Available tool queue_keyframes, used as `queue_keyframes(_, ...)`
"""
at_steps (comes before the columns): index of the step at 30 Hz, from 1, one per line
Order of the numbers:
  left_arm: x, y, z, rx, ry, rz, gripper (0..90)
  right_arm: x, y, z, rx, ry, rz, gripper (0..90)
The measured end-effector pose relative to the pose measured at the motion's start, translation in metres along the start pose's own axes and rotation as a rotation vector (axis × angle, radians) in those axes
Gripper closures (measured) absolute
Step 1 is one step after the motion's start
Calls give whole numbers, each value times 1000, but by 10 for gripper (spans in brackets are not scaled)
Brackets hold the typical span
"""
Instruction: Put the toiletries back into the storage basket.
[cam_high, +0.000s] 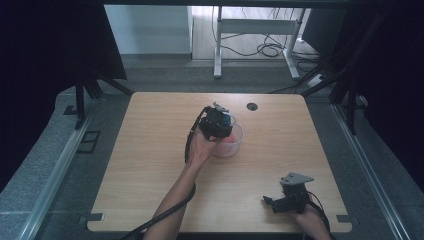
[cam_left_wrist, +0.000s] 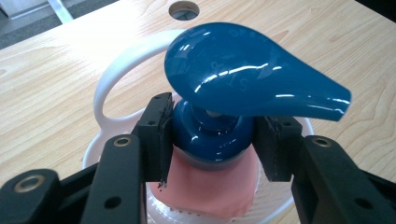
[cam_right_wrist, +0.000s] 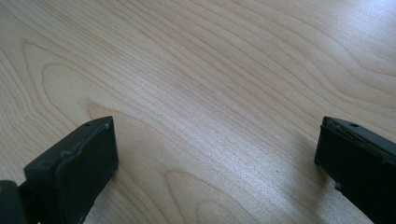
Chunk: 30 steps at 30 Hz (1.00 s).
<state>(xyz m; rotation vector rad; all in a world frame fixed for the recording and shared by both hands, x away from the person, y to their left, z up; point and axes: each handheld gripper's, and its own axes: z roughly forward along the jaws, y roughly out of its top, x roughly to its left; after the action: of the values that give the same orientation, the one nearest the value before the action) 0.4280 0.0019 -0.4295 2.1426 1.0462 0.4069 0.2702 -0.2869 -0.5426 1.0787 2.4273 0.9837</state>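
The pump bottle (cam_left_wrist: 219, 140) stands upright inside a clear plastic jug (cam_high: 235, 145) near the middle of the bench (cam_high: 150, 150), a little in front of the round cable hole (cam_high: 252, 106). Its pink body sits down in the jug, and its blue collar and blue pump head rise above the rim. The head's long axis runs level, with the spout pointing away from the jug's white handle (cam_left_wrist: 112, 88), which arcs off the rim on the other side.

The left claw (cam_left_wrist: 212, 140) is clenched on the blue collar just under the pump head, one pad on each side, so its grip line crosses the bottle's upright axis squarely. The bottle hangs straight below the claw, so any lift out of the jug would have to go straight up along that axis to clear the rim. Whether the bottle's base rests on the jug's floor I cannot tell, since the claw covers it.

The right claw (cam_high: 280, 202) rests well apart from the jug, at the near right of the bench, its jaws spread wide over bare wood and holding nothing. The left hand is plainly the nearer one.
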Motion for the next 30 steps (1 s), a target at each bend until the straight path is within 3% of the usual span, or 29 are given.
queue_keyframes(8, -1, 0, -4, -11, 8, 11, 473, 0, 0, 0, 0, 0, 0, 0)
queue_keyframes(14, -2, 2, -7, -18, 19, 17, 362, 0, 0, 0, 0, 0, -1, 0)
queue_keyframes(23, -3, 3, -14, -30, 1, 16, 198, 0, 0, 0, 0, 2, -2, 0)
queue_keyframes(30, -5, 3, -23, -47, -8, 28, 129, 0, 0, 0, -2, 2, 0, 0)
